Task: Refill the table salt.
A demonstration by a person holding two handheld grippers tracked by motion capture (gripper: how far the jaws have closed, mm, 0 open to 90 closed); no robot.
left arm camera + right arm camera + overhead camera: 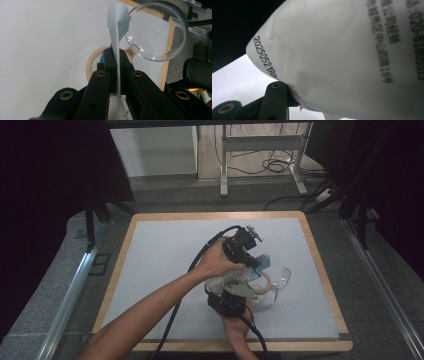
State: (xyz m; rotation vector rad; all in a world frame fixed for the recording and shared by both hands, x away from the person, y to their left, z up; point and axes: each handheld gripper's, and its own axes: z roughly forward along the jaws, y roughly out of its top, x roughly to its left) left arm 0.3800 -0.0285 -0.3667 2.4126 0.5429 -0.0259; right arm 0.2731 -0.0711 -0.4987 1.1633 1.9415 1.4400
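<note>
My left forearm crosses far and right, and its gripper (248,251) is clamped tight on the packet's (117,37) thin top edge. My right gripper (235,287), near side, grasps the packet body (342,57) mid-table, over the clear bowl (160,32). Printed digits read on the right gripper view; the tape roll (92,63) sits below in the left's.

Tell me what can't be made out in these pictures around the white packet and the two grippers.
- High view: most of the white packet, covered by the hands and both grippers.
- Right gripper view: the packet hides the right gripper's far jaw and the table ahead; its print runs off the edge.
- Left gripper view: the tape roll sits partly behind the jaws; the packet's contents aren't visible.
</note>
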